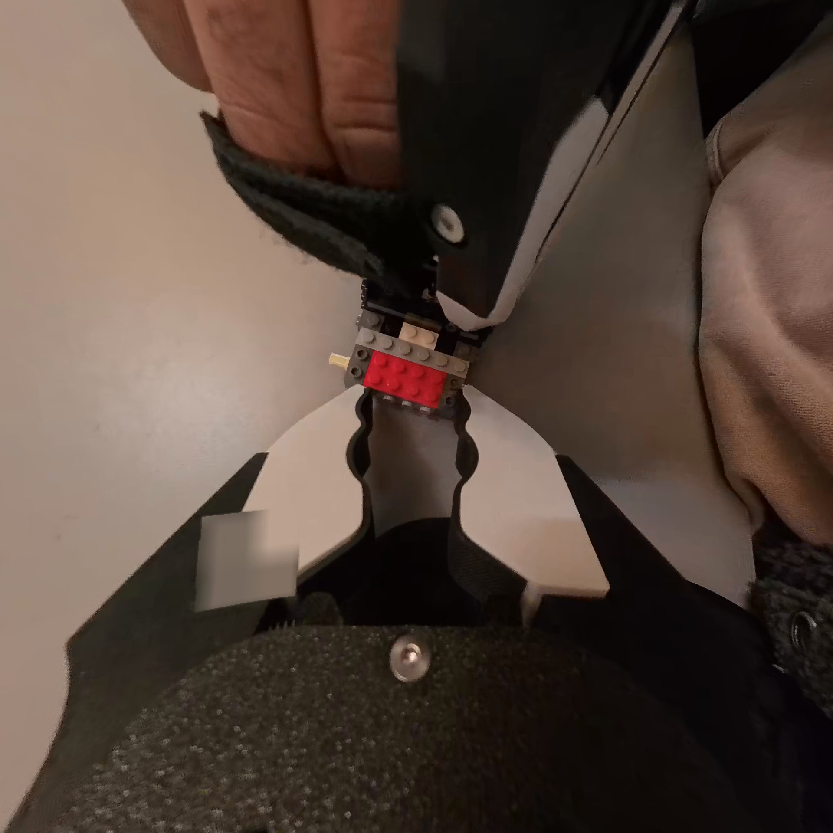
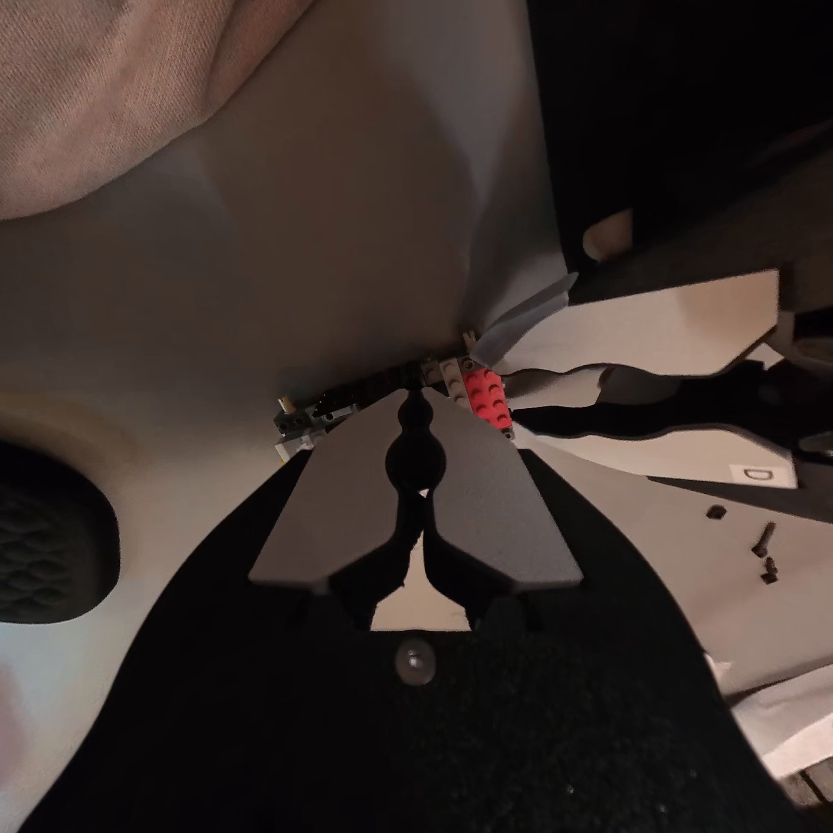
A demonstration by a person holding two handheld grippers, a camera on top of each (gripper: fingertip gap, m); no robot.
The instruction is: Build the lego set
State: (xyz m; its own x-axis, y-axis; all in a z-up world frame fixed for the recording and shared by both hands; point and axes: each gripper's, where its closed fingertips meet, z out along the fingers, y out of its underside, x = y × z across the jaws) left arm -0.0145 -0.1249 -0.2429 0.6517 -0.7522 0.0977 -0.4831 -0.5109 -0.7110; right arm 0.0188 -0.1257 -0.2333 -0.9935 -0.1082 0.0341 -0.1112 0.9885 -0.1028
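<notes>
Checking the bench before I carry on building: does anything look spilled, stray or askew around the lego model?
Only one thing stands out: a few small black pieces lie scattered loose on the white table, off to the side of the lego model. The model itself is held between the left gripper and the right gripper, and nothing on it looks broken.
</notes>
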